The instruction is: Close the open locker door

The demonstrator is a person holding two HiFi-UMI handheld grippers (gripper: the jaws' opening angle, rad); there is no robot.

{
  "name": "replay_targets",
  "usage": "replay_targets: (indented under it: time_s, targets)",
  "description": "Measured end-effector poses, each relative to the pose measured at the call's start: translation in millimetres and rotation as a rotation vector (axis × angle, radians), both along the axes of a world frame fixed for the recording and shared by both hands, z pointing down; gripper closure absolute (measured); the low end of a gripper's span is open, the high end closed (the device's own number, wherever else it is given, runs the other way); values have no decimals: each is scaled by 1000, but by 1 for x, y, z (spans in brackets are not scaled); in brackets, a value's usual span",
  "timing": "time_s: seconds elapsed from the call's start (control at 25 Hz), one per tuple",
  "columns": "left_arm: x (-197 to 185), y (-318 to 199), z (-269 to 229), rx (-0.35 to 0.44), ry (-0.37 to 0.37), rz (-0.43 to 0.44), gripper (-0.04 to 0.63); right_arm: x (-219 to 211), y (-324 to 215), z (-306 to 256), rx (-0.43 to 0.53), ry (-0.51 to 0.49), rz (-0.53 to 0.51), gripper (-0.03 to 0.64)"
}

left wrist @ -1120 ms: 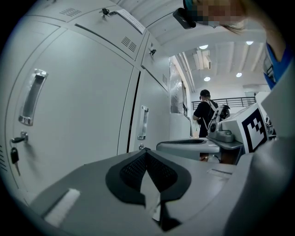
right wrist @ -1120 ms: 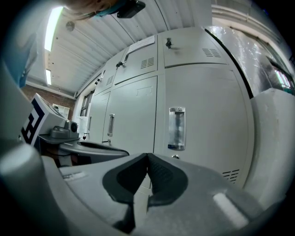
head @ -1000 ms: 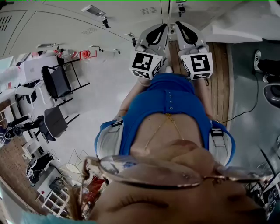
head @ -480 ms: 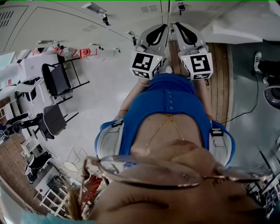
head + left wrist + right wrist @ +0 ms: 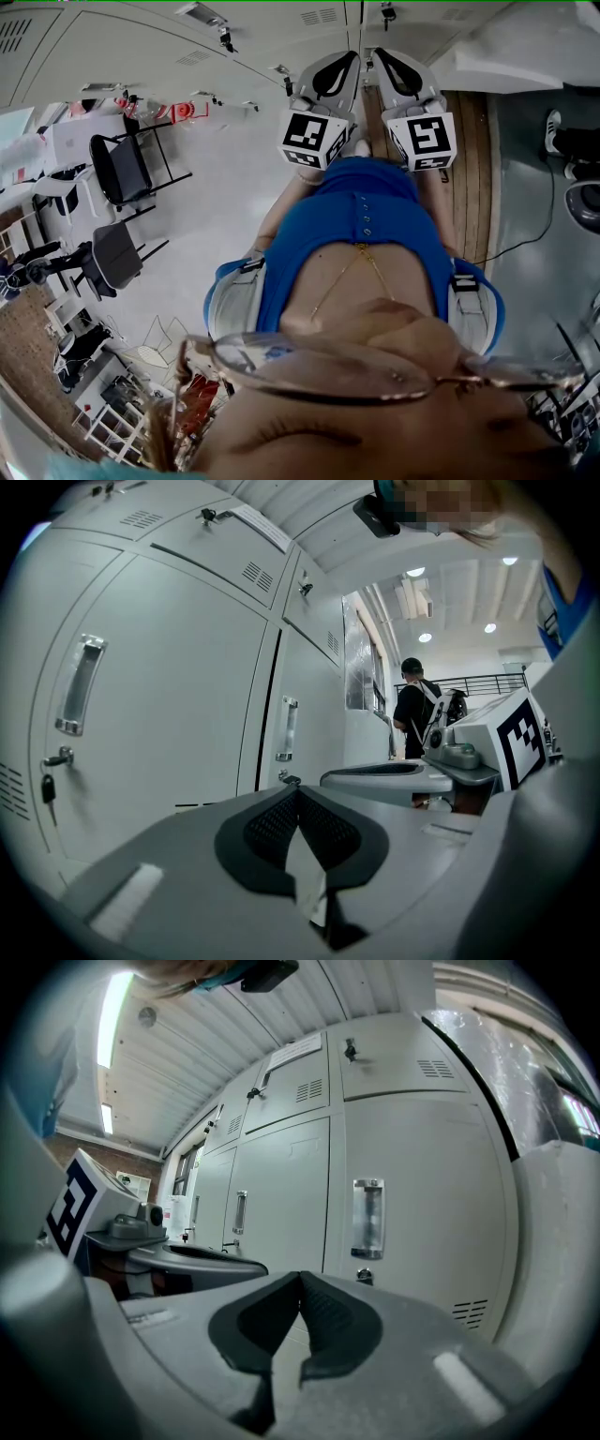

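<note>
The floor (image 5: 216,187) is pale grey and smooth. On the right side, a strip of wooden boards (image 5: 473,178) runs beside a darker grey area (image 5: 534,281), where a thin black cable (image 5: 530,239) lies. Light grey metal lockers (image 5: 169,696) with vent slots and upright handles fill one wall. Two black folding chairs (image 5: 117,173) stand on the pale floor, well apart from the lockers. Near them there is a white table (image 5: 75,141), and lower down a white rack (image 5: 117,427). A brick wall (image 5: 70,1152) shows far behind. The ceiling (image 5: 187,1054) is made of white ribbed panels and has a long strip light (image 5: 114,1016). Round lamps (image 5: 415,572) shine above a black railing (image 5: 478,679).
</note>
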State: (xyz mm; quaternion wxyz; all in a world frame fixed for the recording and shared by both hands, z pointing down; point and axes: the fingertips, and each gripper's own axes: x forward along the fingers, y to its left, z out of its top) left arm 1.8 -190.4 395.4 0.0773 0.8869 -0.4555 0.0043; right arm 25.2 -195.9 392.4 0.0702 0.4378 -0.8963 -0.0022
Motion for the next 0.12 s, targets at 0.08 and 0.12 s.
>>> replay_targets:
  time_s: [0.08, 0.12]
  targets:
    - [1, 2, 0, 1, 0, 1, 607, 0, 2, 1, -2, 3, -1, 614]
    - [2, 3, 0, 1, 0, 2, 607, 1, 3, 1, -3, 4, -1, 614]
